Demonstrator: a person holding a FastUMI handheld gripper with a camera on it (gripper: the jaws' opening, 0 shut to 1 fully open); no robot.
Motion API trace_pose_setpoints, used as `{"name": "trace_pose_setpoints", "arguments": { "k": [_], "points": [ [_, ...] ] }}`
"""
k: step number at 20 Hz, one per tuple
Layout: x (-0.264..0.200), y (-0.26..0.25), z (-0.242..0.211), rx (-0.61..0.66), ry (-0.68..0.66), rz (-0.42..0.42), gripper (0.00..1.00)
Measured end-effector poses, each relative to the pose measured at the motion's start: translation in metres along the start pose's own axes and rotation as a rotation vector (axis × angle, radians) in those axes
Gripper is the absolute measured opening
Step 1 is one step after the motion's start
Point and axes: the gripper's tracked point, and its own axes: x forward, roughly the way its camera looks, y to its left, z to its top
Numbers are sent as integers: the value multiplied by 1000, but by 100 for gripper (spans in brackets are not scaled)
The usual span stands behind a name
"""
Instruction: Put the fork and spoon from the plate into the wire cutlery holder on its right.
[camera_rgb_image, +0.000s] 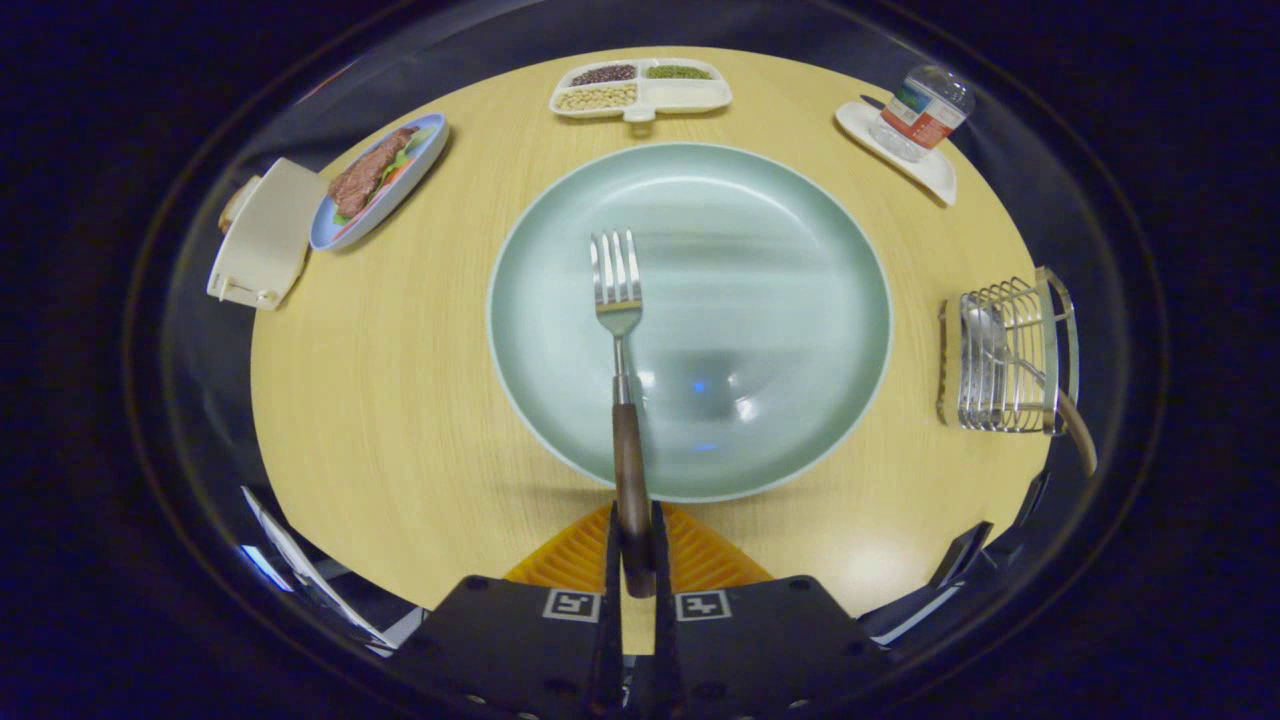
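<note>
Gripper (632, 560): closest to the camera; its two fingers are pressed together on the dark wooden handle of the fork, one on each side of the handle's end.
Fork (620, 380): clamped between the fingers and reaching straight ahead from them; the handle crosses the near rim of the plate, and the metal neck and tines lie over the plate's middle, a little to the left of its centre. I cannot tell if the tines touch the plate or sit just above it.
Cream box (262, 235): far left, at the table's edge, just beside the blue dish.
Blue dish (385, 180): left of the plate and apart from it, holding meat and greens.
Divided tray (640, 90): beyond the plate, at the table's far side, with beans and grains in its compartments.
Plate (760, 300): large, pale green, just ahead of the fingers in the middle of the wooden table (400, 400).
Bottle (922, 110): far right, lying tilted on a small white dish (925, 165).
Wire holder (1010, 355): right of the plate, well apart from the fingers, near the table's right edge.
Spoon (985, 335): already in the wire holder, its bowl behind the wires and its wooden handle sticking out toward the near right.
</note>
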Motion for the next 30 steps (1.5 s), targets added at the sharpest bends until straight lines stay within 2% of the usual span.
{"name": "trace_pose_setpoints", "arguments": {
  "k": [1, 2, 4, 10, 18, 21, 25, 30],
  "points": [
    [-2, 0, 1, -12, 5, 5, 12],
    [-3, -3, 2, -12, 0, 8, 6],
    [-6, -5, 1, -10, -7, 26, 0],
    [-34, -16, 1, -31, -32, 57, 0],
    [-104, -38, 0, -44, -77, 118, 0],
    [-146, -65, 4, -26, -110, 131, 0],
    [-192, -123, 18, 0, -173, 99, 0],
    [-205, -189, 11, 24, -154, 65, 0]
  ]
}}
